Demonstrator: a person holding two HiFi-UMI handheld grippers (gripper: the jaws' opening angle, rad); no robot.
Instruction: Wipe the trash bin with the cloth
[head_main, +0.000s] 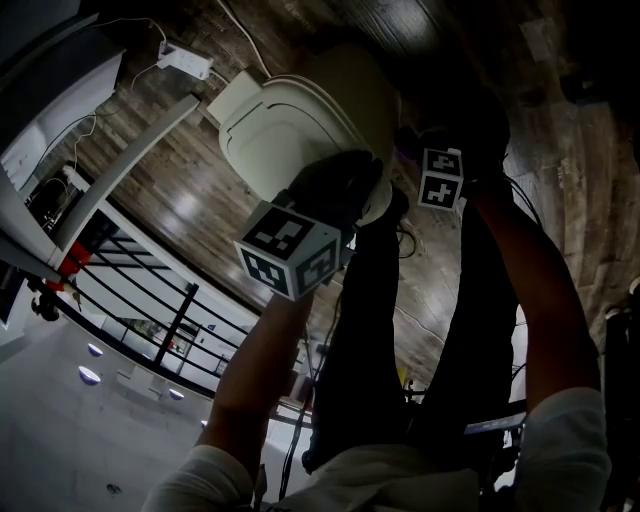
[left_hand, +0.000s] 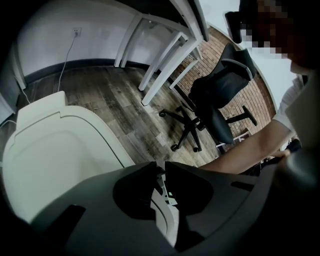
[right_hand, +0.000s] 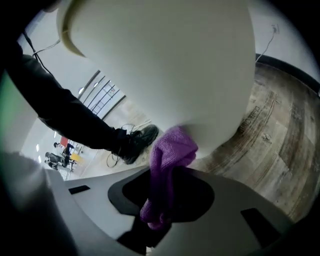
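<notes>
Trash bin (head_main: 285, 130): cream, with a rounded lid, standing on the wooden floor (head_main: 195, 205) near the legs of a white table (left_hand: 160, 65).
Lid (left_hand: 50, 150): closed, and it fills the left side of the left gripper view.
Cloth (right_hand: 172, 150): purple. It is bunched upward between the right gripper's jaws, and its top fold touches the bin's pale side wall, low down and close to the floor.
Right gripper (right_hand: 169, 172): jaws pinching the cloth, which hangs down through the gap between them. The gripper is pointed at the bin's side. Its marker cube (head_main: 440, 178) shows just beside the bin in the head view.
Left gripper (left_hand: 161, 167): jaws pressed almost together at the tips. A thin pale edge runs between them, and it looks like the bin's rim. Its marker cube (head_main: 290, 250) sits over the near edge of the bin in the head view.
Arms: both reach down toward the bin. One bare forearm (left_hand: 255, 147) crosses the right of the left gripper view.
Shoe (right_hand: 137, 142): dark, on the floor just beside the bin, under a dark trouser leg.
Office chair (left_hand: 212, 107): black, on the floor beyond the bin, well apart from it.
Power strip (head_main: 185, 62): white, on the floor past the far side of the bin, with a cable running from it.
Railing (head_main: 150, 290): black bars along the floor's edge, to the left in the head view.
</notes>
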